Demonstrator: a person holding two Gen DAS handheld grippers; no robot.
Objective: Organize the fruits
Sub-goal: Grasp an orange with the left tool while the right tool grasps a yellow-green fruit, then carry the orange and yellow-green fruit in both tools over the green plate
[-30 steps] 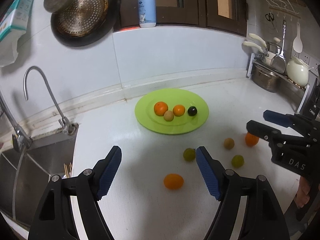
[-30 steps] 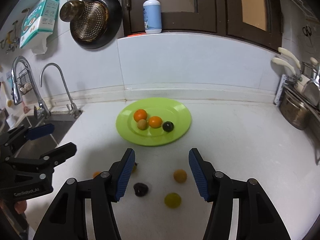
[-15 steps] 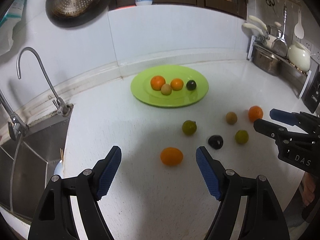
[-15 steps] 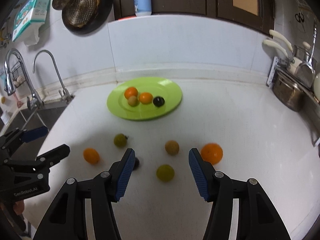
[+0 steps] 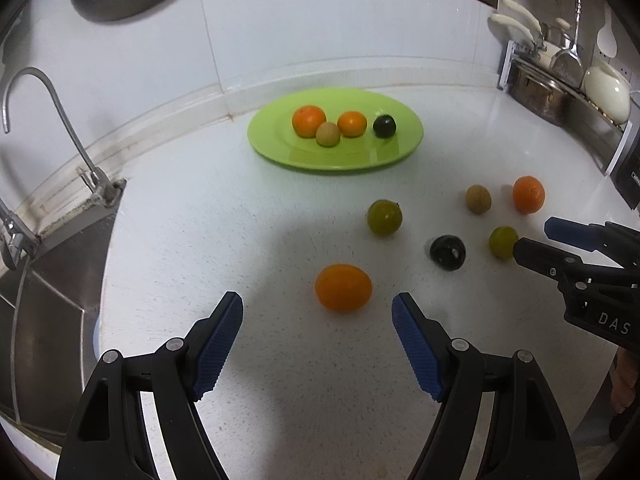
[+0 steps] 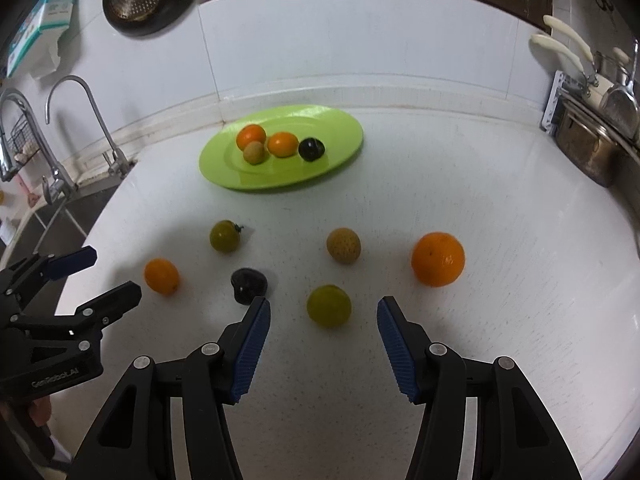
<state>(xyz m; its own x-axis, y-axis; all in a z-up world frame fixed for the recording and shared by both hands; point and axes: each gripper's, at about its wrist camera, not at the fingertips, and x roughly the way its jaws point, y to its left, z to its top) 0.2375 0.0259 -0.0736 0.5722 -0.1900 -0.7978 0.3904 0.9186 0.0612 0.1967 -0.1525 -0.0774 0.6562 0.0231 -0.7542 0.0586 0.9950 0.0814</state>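
White counter (image 5: 240, 220), green plate (image 5: 400, 152), scattered fruits (image 6: 329, 306)

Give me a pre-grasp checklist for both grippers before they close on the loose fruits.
1. Left gripper open, nothing held: ok.
2. Right gripper open, nothing held: ok.
3. Small orange fruit lies just ahead of the left jaws, not yet between them: ok.
4. Green fruit lies just ahead of the right jaws: ok.
5. Dark fruit sits beside the right gripper's left finger, may get nudged: not ok.
6. Green plate has free room: ok.
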